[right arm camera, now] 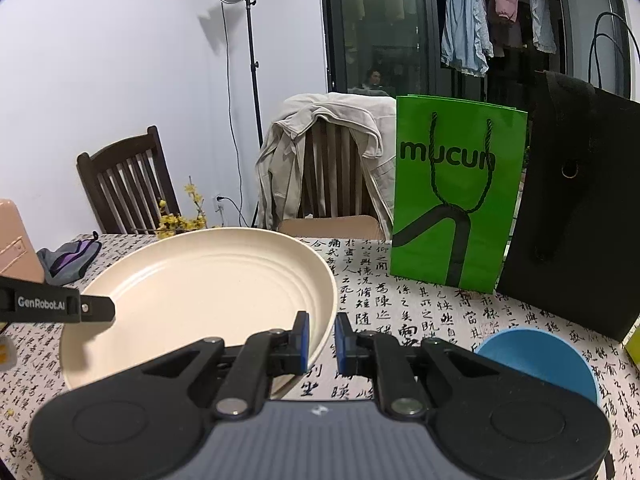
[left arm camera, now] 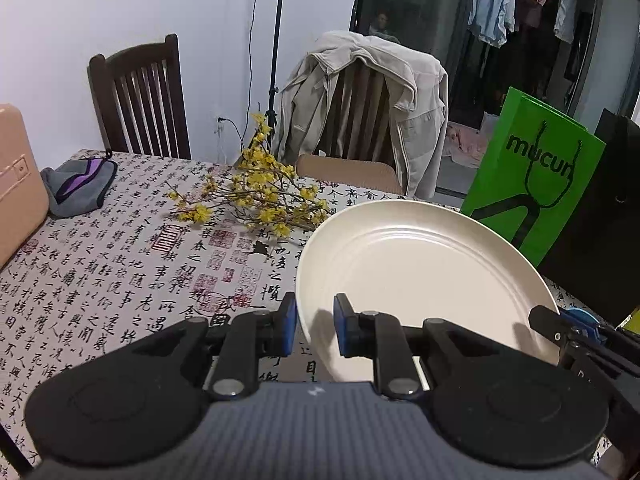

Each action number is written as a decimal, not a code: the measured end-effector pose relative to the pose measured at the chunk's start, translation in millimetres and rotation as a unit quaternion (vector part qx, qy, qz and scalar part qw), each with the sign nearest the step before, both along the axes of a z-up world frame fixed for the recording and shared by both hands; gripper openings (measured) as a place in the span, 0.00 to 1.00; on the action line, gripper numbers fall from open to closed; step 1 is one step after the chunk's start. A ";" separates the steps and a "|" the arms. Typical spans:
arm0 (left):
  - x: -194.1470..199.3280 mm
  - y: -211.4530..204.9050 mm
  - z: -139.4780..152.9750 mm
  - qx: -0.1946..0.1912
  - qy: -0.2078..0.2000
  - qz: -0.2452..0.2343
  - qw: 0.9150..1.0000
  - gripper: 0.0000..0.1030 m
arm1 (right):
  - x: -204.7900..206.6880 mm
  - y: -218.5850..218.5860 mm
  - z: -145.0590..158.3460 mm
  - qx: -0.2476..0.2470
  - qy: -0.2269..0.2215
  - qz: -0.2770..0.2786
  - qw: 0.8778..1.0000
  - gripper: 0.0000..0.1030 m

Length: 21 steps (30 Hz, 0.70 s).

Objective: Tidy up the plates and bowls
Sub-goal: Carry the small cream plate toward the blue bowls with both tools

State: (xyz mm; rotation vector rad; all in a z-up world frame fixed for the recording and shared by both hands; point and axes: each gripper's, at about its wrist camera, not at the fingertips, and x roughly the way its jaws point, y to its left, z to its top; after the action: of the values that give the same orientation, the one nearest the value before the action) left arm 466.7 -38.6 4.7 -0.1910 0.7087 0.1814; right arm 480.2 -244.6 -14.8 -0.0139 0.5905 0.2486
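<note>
**Now: cream plate carried by both rims above the table**

Starting at the table's left edge: pink case [left arm camera: 18,184], then grey-and-purple cloth [left arm camera: 78,186] near the far left corner, both well clear of the work. Further along, yellow flower sprigs [left arm camera: 256,192] lying loose on the calligraphy tablecloth [left arm camera: 120,264] toward the far edge.

Left of centre, left gripper [left arm camera: 315,328] nipped narrowly onto the plate's near-left rim, one blue pad inside the lip, one outside. Cream plate [left arm camera: 420,272] held tilted above the cloth rather than lying flat on it. Opposite rim pinched by right gripper [right arm camera: 322,340], jaws nearly together on the thin edge. Seemingly both grips sharing the load.

Probably light, stiff plastic or melamine: smooth, a little slippery, rigid enough not to sag between two rim holds. Best taken exactly there, at the raised lip, on opposite sides, kept level to stop sliding through the pads.

Rightward, blue bowl [right arm camera: 540,360] sitting near the table's right edge, just beside the right gripper; beyond it green bag [right arm camera: 456,192] and black bag [right arm camera: 580,200] upright along the far right edge.
</note>
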 end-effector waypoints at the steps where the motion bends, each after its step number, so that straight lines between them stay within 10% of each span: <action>1: -3.7 0.6 1.0 0.000 -0.002 0.000 1.000 0.18 | -2.8 -0.2 0.3 0.003 0.000 -0.001 1.000 0.13; 21: -68.0 6.7 14.6 0.010 -0.045 -0.004 0.999 0.18 | -65.4 4.3 12.2 0.030 -0.016 -0.014 0.999 0.13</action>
State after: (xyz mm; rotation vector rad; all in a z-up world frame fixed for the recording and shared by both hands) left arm 398.7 -31.9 19.4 -0.1770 0.6184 0.1709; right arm 414.8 -240.3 -2.6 0.0480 0.5507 0.2388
